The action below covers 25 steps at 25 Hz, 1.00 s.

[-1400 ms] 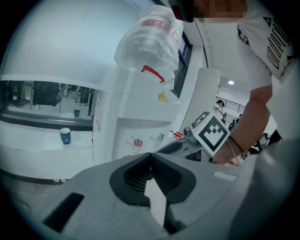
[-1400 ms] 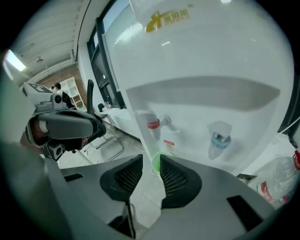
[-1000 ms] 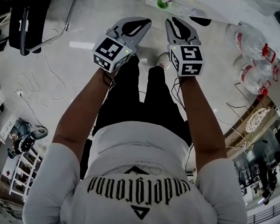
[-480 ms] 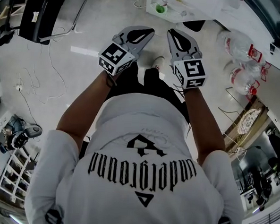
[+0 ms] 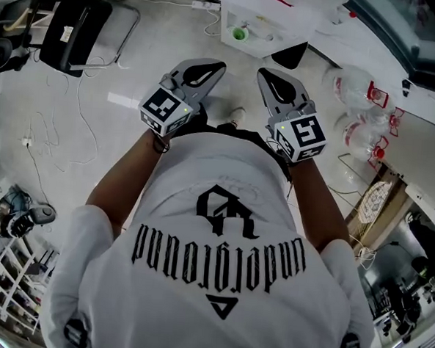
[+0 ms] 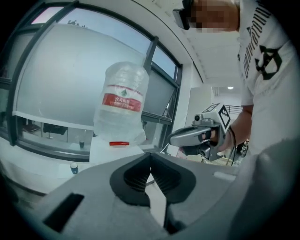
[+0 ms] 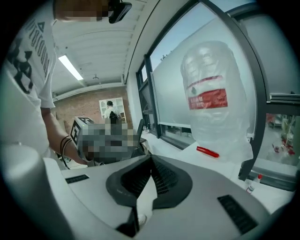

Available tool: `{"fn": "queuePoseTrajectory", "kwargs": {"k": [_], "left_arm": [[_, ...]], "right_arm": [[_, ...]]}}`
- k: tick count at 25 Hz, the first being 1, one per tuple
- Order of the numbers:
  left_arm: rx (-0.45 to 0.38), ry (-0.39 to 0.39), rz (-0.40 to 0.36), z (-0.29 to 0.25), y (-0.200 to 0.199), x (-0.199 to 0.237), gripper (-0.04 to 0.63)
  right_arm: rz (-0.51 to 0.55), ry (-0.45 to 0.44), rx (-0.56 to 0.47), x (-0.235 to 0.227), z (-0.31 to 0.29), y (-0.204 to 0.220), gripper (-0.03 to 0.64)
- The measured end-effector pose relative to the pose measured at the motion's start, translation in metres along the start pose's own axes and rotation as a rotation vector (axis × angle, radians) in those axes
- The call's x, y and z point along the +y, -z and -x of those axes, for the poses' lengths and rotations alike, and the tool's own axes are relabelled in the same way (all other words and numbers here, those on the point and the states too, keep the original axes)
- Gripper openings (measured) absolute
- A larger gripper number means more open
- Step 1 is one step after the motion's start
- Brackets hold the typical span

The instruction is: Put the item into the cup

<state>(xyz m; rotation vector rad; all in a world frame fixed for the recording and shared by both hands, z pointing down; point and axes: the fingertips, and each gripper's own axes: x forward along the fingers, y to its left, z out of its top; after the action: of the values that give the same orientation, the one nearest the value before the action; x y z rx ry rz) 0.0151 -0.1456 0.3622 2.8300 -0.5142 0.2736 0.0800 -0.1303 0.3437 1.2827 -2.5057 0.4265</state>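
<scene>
I hold both grippers side by side at chest height over the floor, nothing in either. In the head view the left gripper (image 5: 209, 65) and the right gripper (image 5: 271, 74) point toward a white table (image 5: 285, 30). On it sits a small green cup-like thing (image 5: 239, 35), too small to make out. The left gripper (image 6: 150, 159) has its jaws together with nothing between them. The right gripper (image 7: 151, 158) is shut and empty too, and it also shows in the left gripper view (image 6: 187, 137). No item to pick up can be told apart.
Large clear water bottles with red labels (image 5: 355, 86) (image 6: 123, 101) (image 7: 211, 93) stand at the right by the window. A red pen-like thing (image 6: 119, 143) (image 7: 207, 152) lies at the bottle's foot. A black chair (image 5: 79, 25) and loose cables (image 5: 43, 133) are at the left.
The person has moved toward the white table, which now shows more fully at the top. Both grippers stay side by side out in front.
</scene>
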Motion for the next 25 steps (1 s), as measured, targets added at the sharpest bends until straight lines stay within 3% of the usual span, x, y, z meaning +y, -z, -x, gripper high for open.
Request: {"fn": "queuePoseTrajectory", "kwargs": {"k": [8,12,25], "left_arm": [[-0.094,-0.007,-0.055,0.034,-0.078,-0.040,0.015],[-0.121,-0.002,-0.090,0.044,-0.107,-0.058,0.014],[-0.145,-0.043,-0.107,0.056,-0.116,-0.078,0.015]], "right_arm": [[0.062,-0.131,-0.068,0.025,0.054,-0.046,0.015],[0.104,-0.130,-0.076,0.026,0.075,-0.060,0.015],[0.096,-0.075,-0.143,0.020,0.120,-0.081,0.015]]}}
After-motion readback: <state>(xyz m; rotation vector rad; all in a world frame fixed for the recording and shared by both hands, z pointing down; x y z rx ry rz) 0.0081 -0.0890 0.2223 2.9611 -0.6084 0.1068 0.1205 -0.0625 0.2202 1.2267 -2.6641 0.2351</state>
